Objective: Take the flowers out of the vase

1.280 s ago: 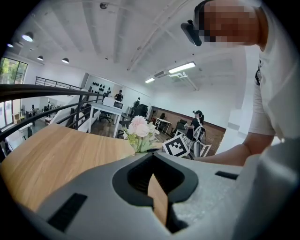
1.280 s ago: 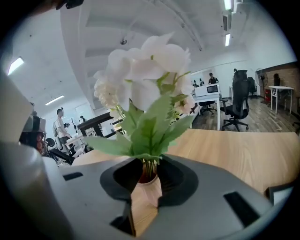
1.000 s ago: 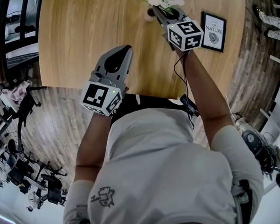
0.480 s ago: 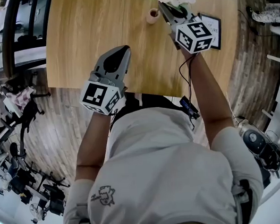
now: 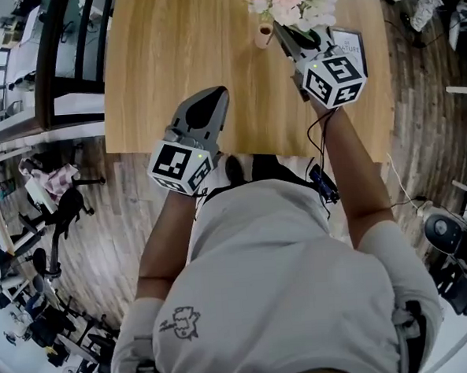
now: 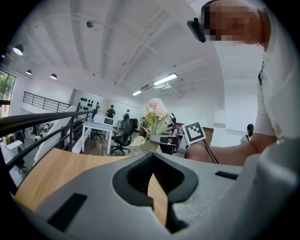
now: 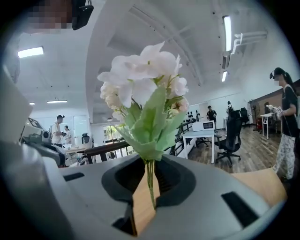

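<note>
Up has come the right tool [image 5: 286, 37] since a second ago, carrying the flowers [image 5: 295, 3] with it. The vase [image 5: 265, 35] now stands with its mouth showing on the table [image 5: 178, 51], just beside the tool's tips at nine o'clock. The left tool [image 5: 218, 94] has risen a little too, above the table's near edge.

From the left gripper view, that tool's jaws sit together on nothing, and the flowers show off at one o'clock.

From the right gripper view, the jaws are clamped on the thin green stems [image 7: 150, 187], with the flowers upright at twelve o'clock.

I judge the stems are about clear of the vase. I'd lift straight up, hold the pinch steady, and swing away only once the stem ends are above the rim.
</note>
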Tool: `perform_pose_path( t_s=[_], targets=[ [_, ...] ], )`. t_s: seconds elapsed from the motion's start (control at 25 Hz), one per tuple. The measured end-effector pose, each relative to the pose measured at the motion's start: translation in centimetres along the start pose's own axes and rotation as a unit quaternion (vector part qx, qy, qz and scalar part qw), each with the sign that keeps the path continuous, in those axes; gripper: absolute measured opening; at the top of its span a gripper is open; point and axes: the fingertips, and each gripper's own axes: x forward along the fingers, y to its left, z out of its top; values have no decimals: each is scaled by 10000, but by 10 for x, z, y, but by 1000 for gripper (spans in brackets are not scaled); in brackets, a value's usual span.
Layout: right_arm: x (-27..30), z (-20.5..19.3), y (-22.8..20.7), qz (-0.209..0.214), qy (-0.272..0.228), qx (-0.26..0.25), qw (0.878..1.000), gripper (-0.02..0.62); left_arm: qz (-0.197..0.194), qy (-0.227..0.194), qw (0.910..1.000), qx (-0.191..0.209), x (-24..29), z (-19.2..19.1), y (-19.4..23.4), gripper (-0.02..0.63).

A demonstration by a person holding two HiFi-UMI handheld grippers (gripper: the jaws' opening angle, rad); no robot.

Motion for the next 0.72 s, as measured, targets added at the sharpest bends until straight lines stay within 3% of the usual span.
perform_pose_path(
  t_s=[0.2,0.72],
  targets=[
    [-34,-3,41,-48,-77,41,10000,66,-140,-104,9997,180,-30,2,-13,4],
    [-106,-20,162,-209,-74,227,9995,64,-462,-402,9980,163,-102,-10,-22,5]
  ],
)
